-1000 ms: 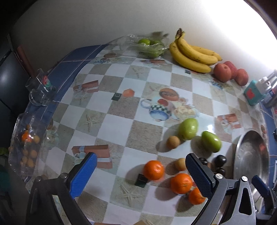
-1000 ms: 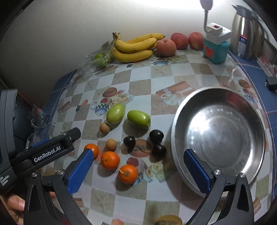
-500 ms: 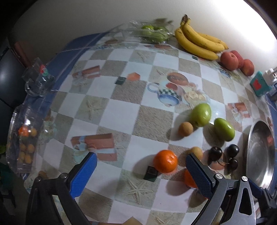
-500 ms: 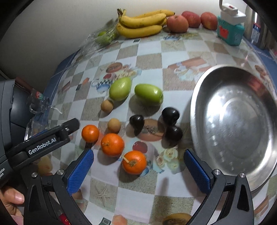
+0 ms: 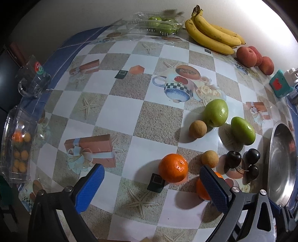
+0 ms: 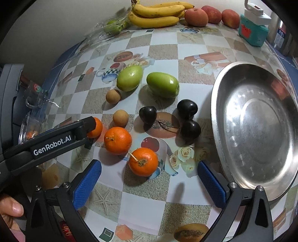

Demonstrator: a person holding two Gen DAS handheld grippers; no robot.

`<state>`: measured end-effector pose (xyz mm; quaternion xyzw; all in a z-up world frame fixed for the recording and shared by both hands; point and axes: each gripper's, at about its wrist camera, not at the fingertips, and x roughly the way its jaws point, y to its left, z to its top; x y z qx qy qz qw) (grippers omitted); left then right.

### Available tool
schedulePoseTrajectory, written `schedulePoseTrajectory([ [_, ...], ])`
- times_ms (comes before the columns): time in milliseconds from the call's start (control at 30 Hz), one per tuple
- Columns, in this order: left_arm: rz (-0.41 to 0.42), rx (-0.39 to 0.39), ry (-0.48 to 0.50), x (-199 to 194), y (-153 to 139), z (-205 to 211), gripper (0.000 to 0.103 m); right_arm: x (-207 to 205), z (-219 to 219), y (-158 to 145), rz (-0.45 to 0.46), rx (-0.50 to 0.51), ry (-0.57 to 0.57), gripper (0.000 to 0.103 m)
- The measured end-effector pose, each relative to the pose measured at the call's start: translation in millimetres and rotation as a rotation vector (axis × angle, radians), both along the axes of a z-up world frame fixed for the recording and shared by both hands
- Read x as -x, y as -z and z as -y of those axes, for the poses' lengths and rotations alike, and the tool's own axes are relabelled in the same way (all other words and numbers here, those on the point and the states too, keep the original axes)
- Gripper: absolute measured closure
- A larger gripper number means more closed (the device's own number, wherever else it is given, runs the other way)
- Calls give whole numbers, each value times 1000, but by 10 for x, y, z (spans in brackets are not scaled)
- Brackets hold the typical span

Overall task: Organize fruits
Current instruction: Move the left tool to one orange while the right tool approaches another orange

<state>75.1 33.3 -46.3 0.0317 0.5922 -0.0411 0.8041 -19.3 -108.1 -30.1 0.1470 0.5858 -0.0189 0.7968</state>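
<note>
Checkered white-and-tan tablecloth (image 6: 163,61) with starfish prints; beside the silver bowl (image 6: 257,126), three bright oranges (image 6: 143,162), two glossy green fruits (image 6: 162,85), near-black plums (image 6: 187,108), yellow bananas (image 6: 158,13) beyond.

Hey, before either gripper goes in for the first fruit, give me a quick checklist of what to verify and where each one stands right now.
1. Right gripper open and unloaded: ok.
2. Left gripper open and unloaded: ok.
3. Steel bowl holds nothing yet: ok.
4. Nearest orange lies between the right gripper's fingers' line, apart from its neighbours: ok.
5. Left gripper's finger sits close to another orange in the right wrist view; contact: cannot tell.
6. Dark cherries joined by stems, may drag together: cannot tell.
</note>
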Motion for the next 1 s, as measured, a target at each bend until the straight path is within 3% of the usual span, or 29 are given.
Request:
schedulePoseTrajectory([
  [267,5,-25,43,-6,12,62,0,24,24,-47,30,16,19,1],
  [500,-7,48,47,-16,-2,48,0,46,35,-59,40,18,24,2],
  [567,-5,39,45,-15,-2,48,2,51,1,-80,48,31,6,17],
  [700,-18,66,42,-24,2,44,11,36,-53,-59,47,1,-33,27],
  [867,-45,85,55,-19,41,76,26,2,-112,25,19,-36,-60,50],
  [933,-54,93,56,-19,60,80,31,-8,-129,56,8,-42,-69,54],
  [1000,-61,89,56,-23,82,87,44,-7,-139,84,-2,-49,-71,56],
])
